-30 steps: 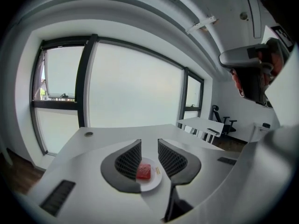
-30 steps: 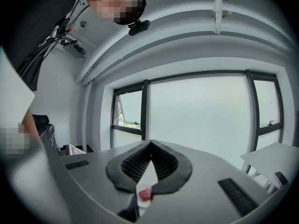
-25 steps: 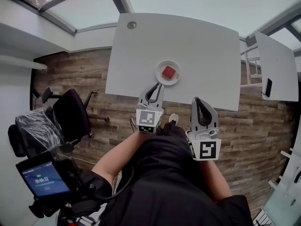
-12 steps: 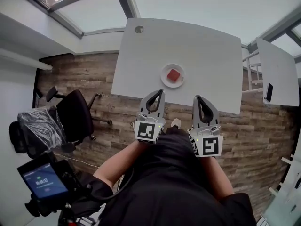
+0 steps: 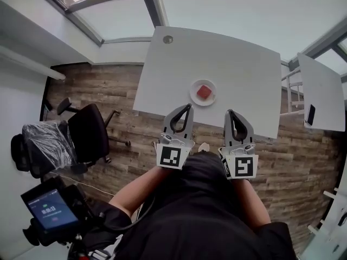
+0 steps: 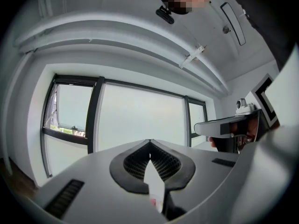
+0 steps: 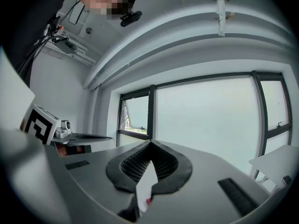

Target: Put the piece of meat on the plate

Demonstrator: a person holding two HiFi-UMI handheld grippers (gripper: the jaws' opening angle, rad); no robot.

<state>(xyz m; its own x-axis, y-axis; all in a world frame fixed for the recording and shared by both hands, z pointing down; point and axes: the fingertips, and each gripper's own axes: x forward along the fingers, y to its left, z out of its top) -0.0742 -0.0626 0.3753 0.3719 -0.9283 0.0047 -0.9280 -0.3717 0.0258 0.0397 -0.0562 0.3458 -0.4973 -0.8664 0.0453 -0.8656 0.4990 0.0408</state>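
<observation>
Our left gripper [image 5: 189, 108] has its jaws pressed together, tip against tip, and it pinches nothing. In the left gripper view the ribbed pads [image 6: 135, 162] meet at the front, and behind them there is only an empty hollow. Our right gripper [image 5: 229, 113] is closed in the same way and is also empty.

The piece of meat [image 5: 204, 92], a small red block, lies in the middle of the white plate [image 5: 193, 97]. The plate stands on the white table [image 5: 227, 53], close to the table edge that faces us.

From the head view, the left gripper's tips appear just at the near rim of the plate, a little to its left side. We cannot tell whether they are above the plate or only in front of it. The right gripper is to the right of the plate and nearer to us, over the table edge.

In both gripper views a thin white slit shows under the closed tips, with a small red spot. It is possibly the meat, but the view is too narrow to be sure.

Well to the left of the plate, on the wooden floor [image 5: 92, 88], stands a black office chair [image 5: 89, 131].
</observation>
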